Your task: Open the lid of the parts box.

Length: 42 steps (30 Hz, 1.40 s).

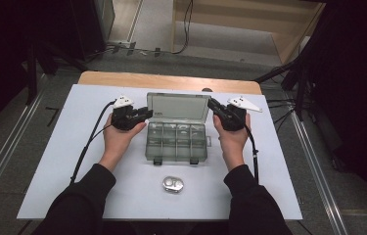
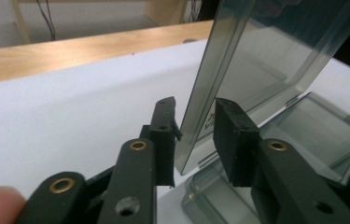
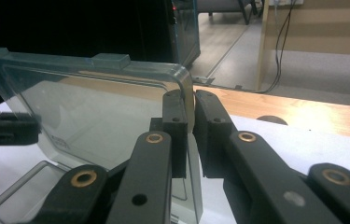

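Organizer box sits mid white mat, lid upright; right gripper pinches lid's edge, left gripper jaws straddle the other edge, gap visible; metal tin near box front.

The box is clear, grey-tinted plastic, smooth and glossy; its lid reflects light and lets the worktop show through. The worktop has a matt white sheet, smooth like paper or plastic, over light wood with a soft shine at the far edge. The left hand-held gripper and the right hand-held gripper have matt black plastic jaws with brass-coloured metal rivets. The small tin looks like shiny metal. The sleeves are dark matt cloth.
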### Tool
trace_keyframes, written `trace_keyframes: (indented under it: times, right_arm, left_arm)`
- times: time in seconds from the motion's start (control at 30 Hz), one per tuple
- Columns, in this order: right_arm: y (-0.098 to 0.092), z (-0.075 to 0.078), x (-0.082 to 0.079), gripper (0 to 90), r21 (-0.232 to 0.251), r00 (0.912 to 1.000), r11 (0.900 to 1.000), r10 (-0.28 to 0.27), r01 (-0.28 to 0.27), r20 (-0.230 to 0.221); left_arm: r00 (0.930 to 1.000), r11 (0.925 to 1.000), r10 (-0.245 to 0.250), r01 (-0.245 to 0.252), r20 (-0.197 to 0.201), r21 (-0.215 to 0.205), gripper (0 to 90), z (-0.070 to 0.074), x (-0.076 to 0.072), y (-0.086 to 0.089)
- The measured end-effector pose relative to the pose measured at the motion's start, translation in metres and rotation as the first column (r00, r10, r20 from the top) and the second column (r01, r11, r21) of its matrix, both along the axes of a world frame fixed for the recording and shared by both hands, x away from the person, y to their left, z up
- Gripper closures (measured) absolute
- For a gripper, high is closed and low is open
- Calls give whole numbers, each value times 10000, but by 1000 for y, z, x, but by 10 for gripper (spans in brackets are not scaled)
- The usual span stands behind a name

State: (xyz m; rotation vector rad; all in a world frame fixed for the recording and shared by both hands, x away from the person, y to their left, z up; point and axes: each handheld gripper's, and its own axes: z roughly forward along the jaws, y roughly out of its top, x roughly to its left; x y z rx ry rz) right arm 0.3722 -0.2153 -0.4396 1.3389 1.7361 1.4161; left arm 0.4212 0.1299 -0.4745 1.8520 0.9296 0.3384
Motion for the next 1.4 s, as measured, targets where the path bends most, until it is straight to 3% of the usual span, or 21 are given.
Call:
trace_keyframes:
  times: [0.2,0.4,0.53,0.7,0.8,0.97,1.4]
  right_arm:
    - [-1,0,8,820,28,9999,10000,-7,7,-147]
    - [-2,-2,15,816,139,9996,9999,25,-21,-293]
    - [0,-12,20,797,-39,9979,10000,13,-16,-652]
    - [0,-25,21,786,162,9949,9999,21,-5,-1007]
    - [1,-38,23,779,175,9902,9998,11,14,-1395]
    - [0,-46,25,778,287,9865,9996,47,0,-1639]
    - [-3,-54,31,805,823,9792,9964,-26,197,-2027]
  left_arm:
    - [9997,9995,227,-227,7,200,797,-4,2,-1]
    - [9988,9983,481,-485,130,337,824,-5,2,-4]
    - [9985,9982,535,-537,88,262,828,-6,3,-5]
    - [9982,9980,601,-602,59,196,830,-7,5,-5]
    - [9977,9977,675,-675,-66,69,831,-7,7,-6]
    - [9972,9974,720,-722,-217,-76,832,-8,10,-6]
    - [9914,9927,829,-911,-1016,-794,832,-13,22,-6]
